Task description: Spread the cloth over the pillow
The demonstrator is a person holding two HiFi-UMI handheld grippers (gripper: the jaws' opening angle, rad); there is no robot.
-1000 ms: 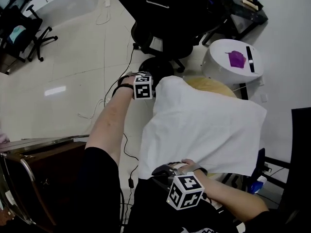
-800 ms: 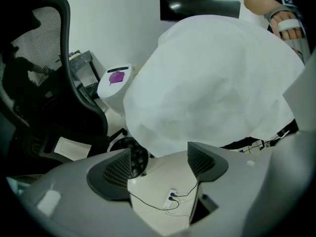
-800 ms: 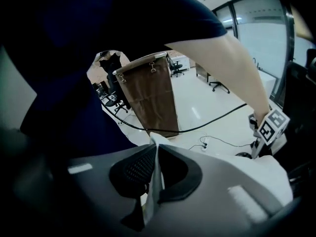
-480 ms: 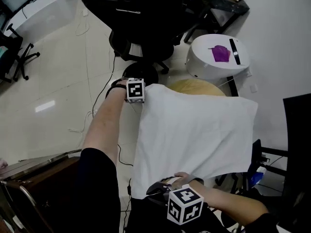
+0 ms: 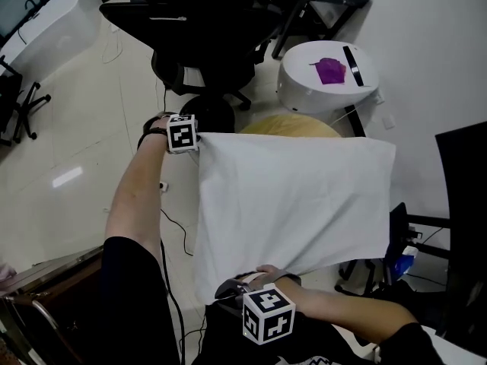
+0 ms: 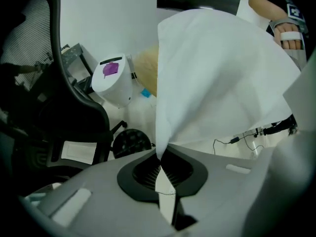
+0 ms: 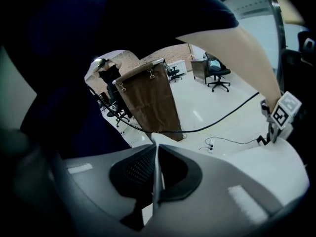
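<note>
A white cloth (image 5: 293, 204) hangs stretched between my two grippers, over a tan pillow (image 5: 289, 126) that shows only past the cloth's far edge. My left gripper (image 5: 198, 138) is at the far left corner. Its jaws have just been closing, and they now pinch the cloth (image 6: 217, 83) at their tips (image 6: 160, 157). The pillow (image 6: 147, 68) peeks out behind the cloth there. My right gripper (image 5: 230, 289) is shut on the near edge by my body. A thin white strip of cloth (image 7: 159, 138) sits between its jaws (image 7: 155, 154).
A round white stool (image 5: 300, 90) carrying a purple object (image 5: 329, 70) stands just beyond the pillow. A black office chair (image 5: 202, 44) is at the far left of it. A brown case (image 5: 46, 303) stands at the near left, and cables (image 5: 171, 226) trail on the floor.
My left gripper has moved leftward with the cloth's far corner. The cloth now hangs wider and flatter, and less of the pillow shows. The right gripper stays near my body.
</note>
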